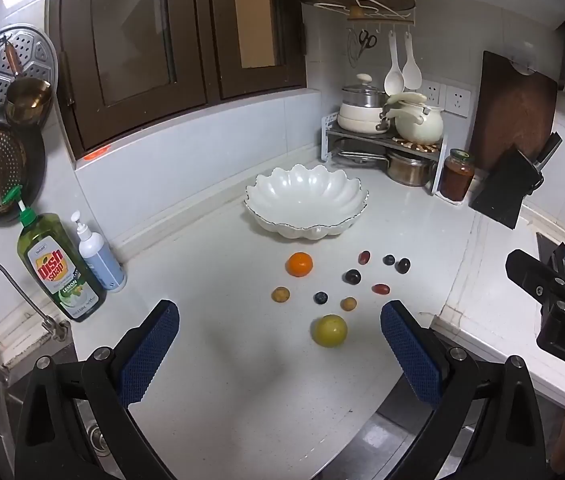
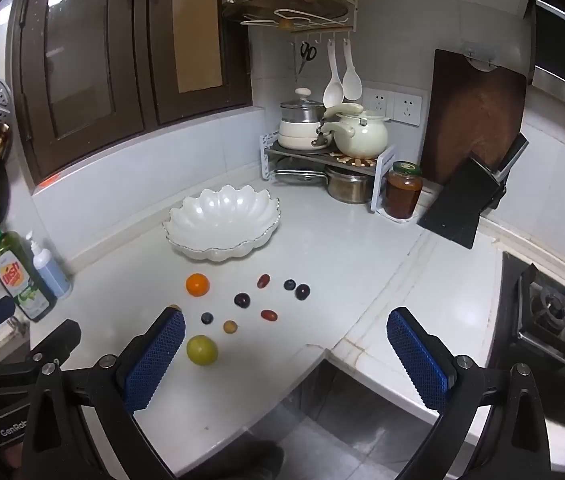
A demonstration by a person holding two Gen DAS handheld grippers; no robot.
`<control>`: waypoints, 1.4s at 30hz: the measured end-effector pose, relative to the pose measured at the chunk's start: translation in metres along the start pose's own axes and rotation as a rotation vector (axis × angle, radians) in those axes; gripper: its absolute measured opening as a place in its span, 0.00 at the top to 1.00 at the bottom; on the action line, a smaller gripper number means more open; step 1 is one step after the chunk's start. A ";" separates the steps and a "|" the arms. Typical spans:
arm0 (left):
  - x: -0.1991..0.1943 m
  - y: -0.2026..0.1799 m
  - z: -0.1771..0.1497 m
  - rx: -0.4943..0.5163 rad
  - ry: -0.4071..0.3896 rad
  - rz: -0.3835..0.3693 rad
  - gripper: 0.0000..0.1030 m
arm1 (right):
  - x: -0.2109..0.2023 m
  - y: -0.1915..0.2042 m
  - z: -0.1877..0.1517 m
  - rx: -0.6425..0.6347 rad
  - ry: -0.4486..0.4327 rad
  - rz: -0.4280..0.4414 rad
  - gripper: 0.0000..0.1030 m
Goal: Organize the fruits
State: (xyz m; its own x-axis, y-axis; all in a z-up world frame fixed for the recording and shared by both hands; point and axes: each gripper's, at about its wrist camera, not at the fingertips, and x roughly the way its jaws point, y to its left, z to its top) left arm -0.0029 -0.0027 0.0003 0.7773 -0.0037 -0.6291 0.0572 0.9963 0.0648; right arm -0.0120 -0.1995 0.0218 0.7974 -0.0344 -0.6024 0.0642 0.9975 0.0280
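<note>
A white scalloped bowl (image 1: 304, 202) (image 2: 222, 222) stands empty on the white counter. In front of it lie several loose fruits: an orange (image 1: 299, 264) (image 2: 197, 284), a yellow-green fruit (image 1: 330, 330) (image 2: 202, 350), dark plums (image 1: 352, 277) (image 2: 242, 300), blueberries (image 1: 320, 298) (image 2: 207, 318), red grape tomatoes (image 1: 380, 289) (image 2: 269, 315) and small brownish fruits (image 1: 280, 294) (image 2: 230, 326). My left gripper (image 1: 280, 344) hovers open, short of the fruits, holding nothing. My right gripper (image 2: 286, 354) is open too, over the counter's corner edge to the right of the fruits.
Dish soap (image 1: 58, 268) and a pump bottle (image 1: 100, 258) stand at the left by the sink tap (image 1: 6, 292). A pot rack (image 2: 330, 152), a jar (image 2: 402, 190) and a knife block (image 2: 462, 204) fill the back right corner. A gas hob (image 2: 550, 312) lies at the right.
</note>
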 end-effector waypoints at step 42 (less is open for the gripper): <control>-0.005 0.011 0.007 -0.018 -0.009 -0.004 0.00 | -0.006 0.009 0.002 -0.005 -0.015 -0.003 0.01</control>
State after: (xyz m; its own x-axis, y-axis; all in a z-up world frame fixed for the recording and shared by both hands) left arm -0.0020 0.0075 0.0094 0.7828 -0.0089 -0.6222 0.0494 0.9976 0.0479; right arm -0.0152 -0.1908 0.0272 0.8062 -0.0385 -0.5904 0.0639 0.9977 0.0222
